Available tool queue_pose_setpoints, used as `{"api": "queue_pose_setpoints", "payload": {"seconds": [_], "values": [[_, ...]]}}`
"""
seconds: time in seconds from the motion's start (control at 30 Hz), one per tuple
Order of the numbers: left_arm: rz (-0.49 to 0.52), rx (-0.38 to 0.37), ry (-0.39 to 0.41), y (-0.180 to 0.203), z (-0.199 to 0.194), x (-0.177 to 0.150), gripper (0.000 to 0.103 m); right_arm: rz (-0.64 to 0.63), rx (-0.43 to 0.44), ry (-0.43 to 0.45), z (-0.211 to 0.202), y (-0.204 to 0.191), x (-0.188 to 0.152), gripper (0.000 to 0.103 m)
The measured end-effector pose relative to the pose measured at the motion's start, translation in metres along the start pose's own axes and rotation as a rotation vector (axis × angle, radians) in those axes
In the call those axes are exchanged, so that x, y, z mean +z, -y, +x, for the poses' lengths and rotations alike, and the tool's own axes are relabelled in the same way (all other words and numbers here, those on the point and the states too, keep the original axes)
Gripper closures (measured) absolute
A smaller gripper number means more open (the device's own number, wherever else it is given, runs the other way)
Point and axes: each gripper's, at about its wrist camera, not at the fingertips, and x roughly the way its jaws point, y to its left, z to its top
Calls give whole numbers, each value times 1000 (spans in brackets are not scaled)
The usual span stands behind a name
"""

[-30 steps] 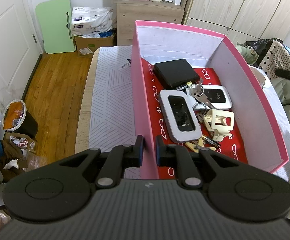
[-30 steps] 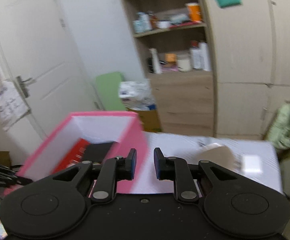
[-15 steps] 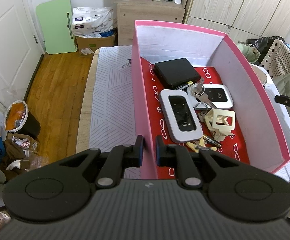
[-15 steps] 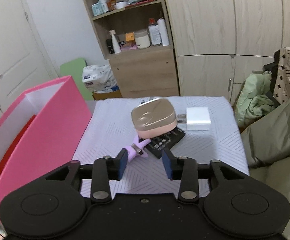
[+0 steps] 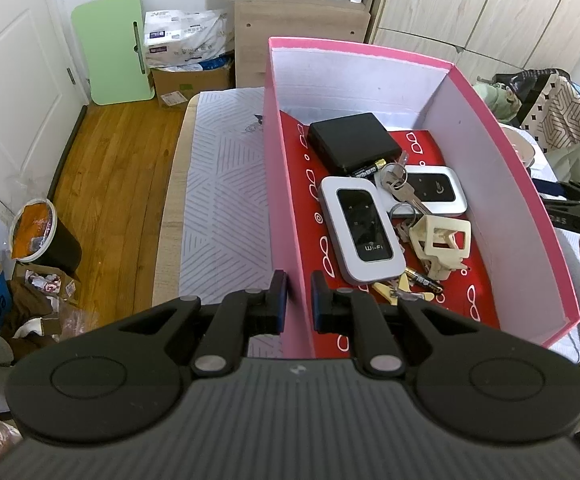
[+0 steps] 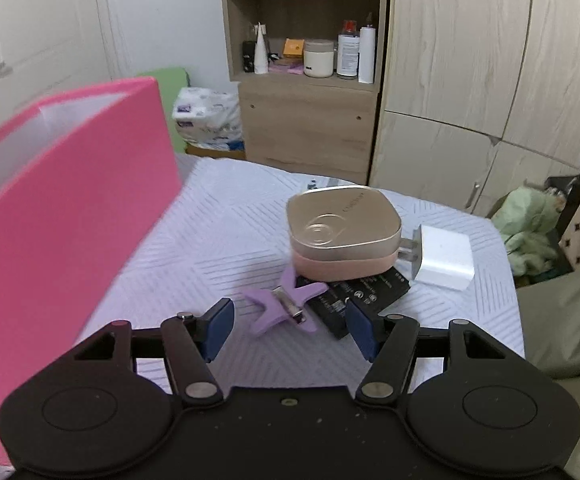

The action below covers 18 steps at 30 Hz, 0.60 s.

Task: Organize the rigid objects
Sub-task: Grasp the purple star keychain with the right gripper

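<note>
The right gripper (image 6: 290, 330), jaws opening and empty, drops toward the purple clip (image 6: 281, 306) at twelve o'clock, but it leans on the black battery (image 6: 360, 294), so closing could snag both, while the left gripper (image 5: 298, 298) clamps the pink box (image 5: 285, 216) wall.

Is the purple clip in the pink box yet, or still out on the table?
Out. The purple clip lies on the white cloth beside the pink box, ahead of the right gripper, whose jaws are opening.
</note>
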Motion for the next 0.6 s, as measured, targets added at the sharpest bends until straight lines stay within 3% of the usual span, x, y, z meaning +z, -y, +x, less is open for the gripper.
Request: {"api": "queue_pose_setpoints", "payload": {"seconds": [0.23, 0.3, 0.37, 0.6], "values": [[22, 17, 6, 4, -1, -2, 91, -86, -83, 38, 6, -17, -3, 39], [33, 26, 6, 6, -1, -1, 91, -78, -75, 43, 2, -17, -3, 61], [52, 41, 7, 10, 0, -1, 91, -98, -94, 29, -1, -20, -2, 65], [75, 60, 3, 13, -1, -1, 91, 77, -28, 19, -12, -3, -2, 65]]}}
